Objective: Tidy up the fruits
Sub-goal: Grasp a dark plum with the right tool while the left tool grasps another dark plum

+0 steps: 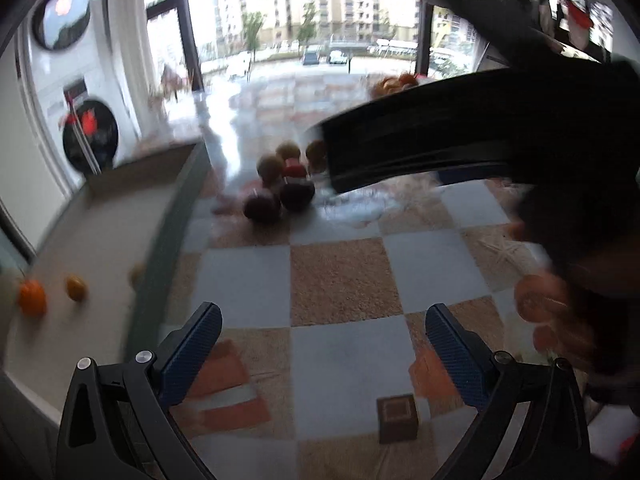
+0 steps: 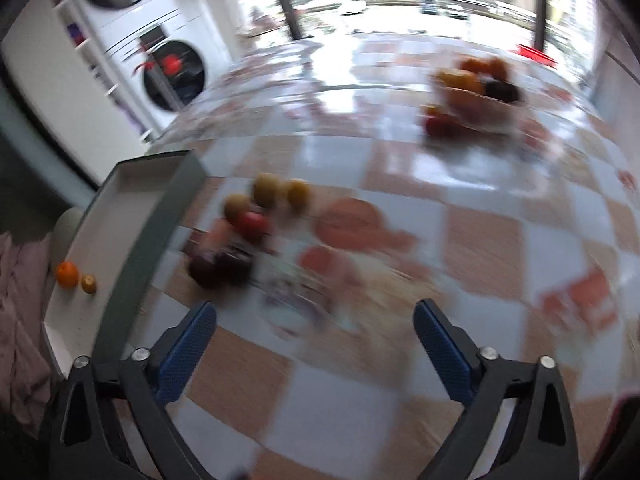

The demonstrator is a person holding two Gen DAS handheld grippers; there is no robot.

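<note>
1. We see both the left gripper [image 1: 324, 328] and right gripper [image 2: 316, 326] with fingers spread wide, holding nothing.
2. We note a fruit pile [image 2: 244, 232] on the checkered tabletop [image 2: 480, 248], beside the tray [image 2: 132, 208].

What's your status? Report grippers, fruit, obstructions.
Left gripper open, empty. Right gripper open, empty. Two small fruits in tray; loose pile on table. Nothing between right gripper and pile.

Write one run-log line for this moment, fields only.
left gripper: open, empty | right gripper: open, empty | tray: two oranges | fruit pile: on table | bowl: fruit
</note>
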